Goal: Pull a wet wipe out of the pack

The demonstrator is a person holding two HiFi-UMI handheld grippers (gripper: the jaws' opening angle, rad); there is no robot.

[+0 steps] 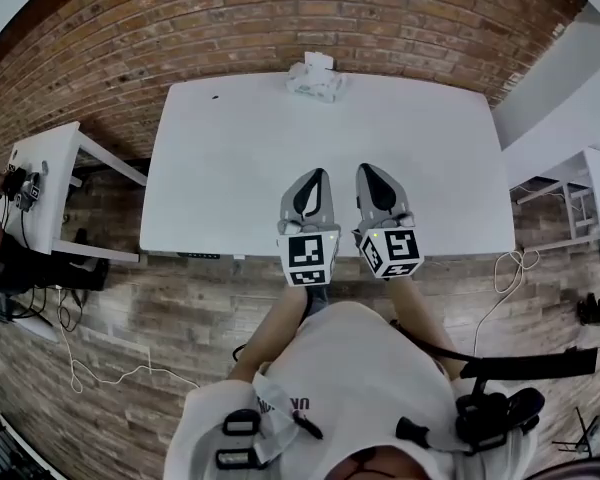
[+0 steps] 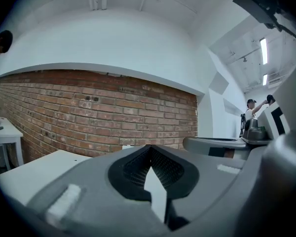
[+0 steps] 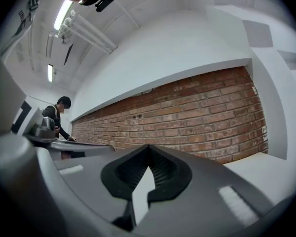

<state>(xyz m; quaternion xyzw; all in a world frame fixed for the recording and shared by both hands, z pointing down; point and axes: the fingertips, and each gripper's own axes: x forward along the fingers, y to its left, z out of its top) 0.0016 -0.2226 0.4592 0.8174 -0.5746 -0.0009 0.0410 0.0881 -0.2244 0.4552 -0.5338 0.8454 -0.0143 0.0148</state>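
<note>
Wipe pack (image 1: 315,80) far beyond left claw (image 1: 318,176) and right claw (image 1: 366,171), both closed, empty.

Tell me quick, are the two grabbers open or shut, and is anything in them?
Left gripper: shut, holding nothing.
Right gripper: shut, holding nothing.

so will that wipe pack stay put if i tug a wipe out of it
Probably light: the pack looks small and soft-sided, so it may slide on the smooth table or lift if tugged unheld. The white sheet poking from its top looks thin, likely floppy.
</note>
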